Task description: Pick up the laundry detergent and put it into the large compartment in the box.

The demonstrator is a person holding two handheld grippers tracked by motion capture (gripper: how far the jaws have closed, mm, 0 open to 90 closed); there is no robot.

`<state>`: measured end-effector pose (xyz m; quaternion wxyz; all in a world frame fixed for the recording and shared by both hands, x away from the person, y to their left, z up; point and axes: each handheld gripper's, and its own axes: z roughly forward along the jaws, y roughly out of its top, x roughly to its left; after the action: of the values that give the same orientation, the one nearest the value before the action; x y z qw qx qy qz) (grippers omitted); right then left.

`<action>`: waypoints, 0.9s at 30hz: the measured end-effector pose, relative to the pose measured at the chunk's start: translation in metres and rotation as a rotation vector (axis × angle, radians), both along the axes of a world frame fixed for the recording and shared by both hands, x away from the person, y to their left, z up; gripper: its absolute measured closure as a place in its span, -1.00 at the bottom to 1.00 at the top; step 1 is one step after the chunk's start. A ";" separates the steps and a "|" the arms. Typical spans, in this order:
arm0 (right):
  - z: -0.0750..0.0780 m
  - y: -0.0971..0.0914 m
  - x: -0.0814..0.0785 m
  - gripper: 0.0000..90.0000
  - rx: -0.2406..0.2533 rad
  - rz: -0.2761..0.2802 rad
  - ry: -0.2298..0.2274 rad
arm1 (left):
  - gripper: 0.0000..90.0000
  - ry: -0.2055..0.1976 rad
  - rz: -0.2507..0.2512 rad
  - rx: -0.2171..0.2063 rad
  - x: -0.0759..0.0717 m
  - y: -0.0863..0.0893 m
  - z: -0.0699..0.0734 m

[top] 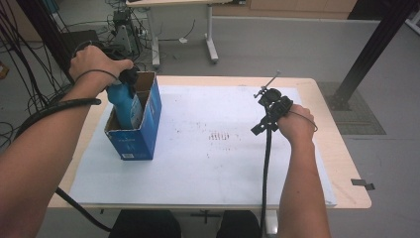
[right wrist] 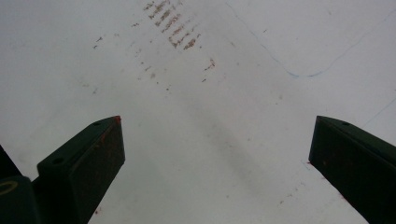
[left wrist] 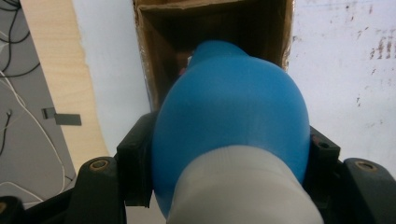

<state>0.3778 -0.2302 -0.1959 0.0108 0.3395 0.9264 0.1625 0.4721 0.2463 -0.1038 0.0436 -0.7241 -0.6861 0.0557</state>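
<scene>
The left gripper (top: pixel 130 75) is clamping its jaws on a blue bottle (top: pixel 125 104) inside the cardboard box (top: pixel 146 134); the right gripper (right wrist: pixel 215 154) is hovering with jaws apart over the desk (top: pixel 213 163)

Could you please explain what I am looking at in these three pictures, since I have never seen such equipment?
A person sits at a table covered by a white mat and holds a hand-operated two-jaw gripper in each hand. The high view looks down from above; the other two come from cameras riding on the grippers. The left gripper is clamped on a blue bottle with a white cap, held partly inside an open blue cardboard box standing on the mat. The right gripper has its jaws wide open over bare, stained mat, holding nothing.
</scene>
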 end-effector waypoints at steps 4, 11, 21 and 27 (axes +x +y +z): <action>0.002 0.001 0.000 -0.92 -0.003 0.005 -0.008 | -0.19 0.012 0.001 -0.003 0.001 0.002 -0.008; 0.002 0.002 0.000 -0.92 -0.002 0.005 -0.009 | -0.19 0.019 0.003 0.009 0.000 0.001 -0.020; 0.000 0.007 0.001 -0.92 -0.005 0.011 -0.007 | -0.19 0.037 0.010 0.002 0.000 0.006 -0.039; -0.002 0.007 0.002 -0.92 -0.004 0.007 0.000 | -0.19 0.045 -0.003 0.019 0.001 0.003 -0.046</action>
<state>0.3803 -0.2232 -0.1983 0.0109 0.3361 0.9279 0.1609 0.4733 0.2489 -0.1501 0.0662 -0.7230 -0.6845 0.0654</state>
